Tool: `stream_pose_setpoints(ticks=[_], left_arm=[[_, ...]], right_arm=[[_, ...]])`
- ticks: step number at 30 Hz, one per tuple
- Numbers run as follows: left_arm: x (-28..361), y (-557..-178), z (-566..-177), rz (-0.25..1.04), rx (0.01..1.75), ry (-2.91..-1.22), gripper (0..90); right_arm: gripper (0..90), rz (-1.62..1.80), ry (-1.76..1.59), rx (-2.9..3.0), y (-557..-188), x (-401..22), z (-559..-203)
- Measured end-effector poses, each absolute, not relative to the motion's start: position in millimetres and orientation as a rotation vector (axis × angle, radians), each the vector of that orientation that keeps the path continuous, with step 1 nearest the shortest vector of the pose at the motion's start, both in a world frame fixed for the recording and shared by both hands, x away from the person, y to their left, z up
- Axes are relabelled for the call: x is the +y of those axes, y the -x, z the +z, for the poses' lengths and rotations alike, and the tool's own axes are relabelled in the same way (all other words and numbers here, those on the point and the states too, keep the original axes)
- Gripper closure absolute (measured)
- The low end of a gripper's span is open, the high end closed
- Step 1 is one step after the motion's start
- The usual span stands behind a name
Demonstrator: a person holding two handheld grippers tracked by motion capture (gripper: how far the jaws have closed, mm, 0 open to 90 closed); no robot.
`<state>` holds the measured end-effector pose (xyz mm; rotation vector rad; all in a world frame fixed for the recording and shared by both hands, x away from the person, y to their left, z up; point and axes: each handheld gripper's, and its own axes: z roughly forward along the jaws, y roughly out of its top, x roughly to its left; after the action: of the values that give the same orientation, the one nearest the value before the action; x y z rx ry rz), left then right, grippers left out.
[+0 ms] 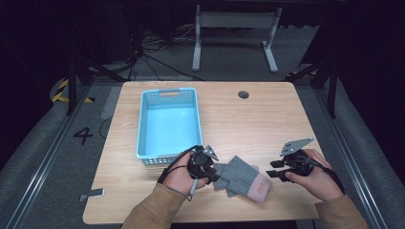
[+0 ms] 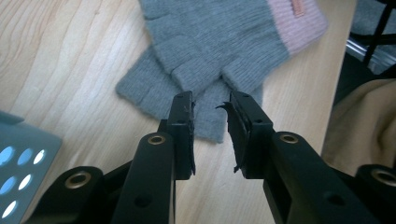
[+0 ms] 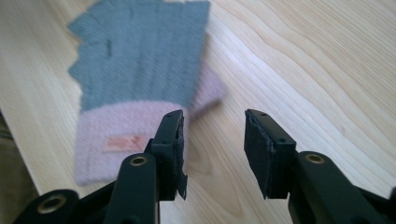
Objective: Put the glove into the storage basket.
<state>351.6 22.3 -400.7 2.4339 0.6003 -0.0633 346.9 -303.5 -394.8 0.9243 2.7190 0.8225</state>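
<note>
The gloves (image 1: 241, 180) lie flat on the worktop (image 1: 248, 124) close to my edge, between my two tools, one glove stacked on the other. My left tool (image 2: 211, 116) stands just over the finger ends, with its jaws partly closed but not yet pressing; one grey fingertip lies under the gap between them. My right tool (image 3: 214, 140) is beside the pink cuff (image 3: 121, 140), with its jaws apart and nothing between them; it holds nothing.

I think the step now is to take the gloves at the finger end. To do this well, I should lower the left tool until both layers go between the jaws, then close firmly, because knit is soft and one layer can slip out. I should lift slowly, so the pair stays together.

The gloves are grey knit, fingerless in style, with a pale pink cuff that has a small orange label (image 2: 297, 6). Farther on the worktop stands a light blue basket (image 1: 142, 125) with holes in its walls, empty inside, probably the place for the gloves.
</note>
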Motion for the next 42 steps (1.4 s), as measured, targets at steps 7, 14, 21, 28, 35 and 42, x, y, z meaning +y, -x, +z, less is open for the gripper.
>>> stream_pose_setpoints(ticks=[7, 14, 21, 28, 35, 42], left_arm=[[20, -356, -413, -0.114, 0.593, -2.407, 68.6], [18, -359, -418, -0.119, 0.591, -2.426, 74.4], [13, -363, -421, -0.138, 0.55, -2.488, 80.2], [6, -365, -426, -0.127, 0.535, -2.492, 77.5], [0, -367, -432, -0.123, 0.556, -2.496, 77.2], [-3, -369, -437, -0.159, 0.574, -2.496, 76.8]], right_arm=[[58.2, 0.747, -0.938, 2.772, -348, -311, -401], [58.5, 0.689, -0.907, 2.857, -344, -312, -407], [61.8, 0.664, -0.887, 2.913, -340, -313, -413], [63.6, 0.649, -0.857, 2.948, -336, -308, -418], [64.3, 0.625, -0.84, 2.972, -335, -301, -425], [64.9, 0.621, -0.826, 2.964, -335, -300, -425]])
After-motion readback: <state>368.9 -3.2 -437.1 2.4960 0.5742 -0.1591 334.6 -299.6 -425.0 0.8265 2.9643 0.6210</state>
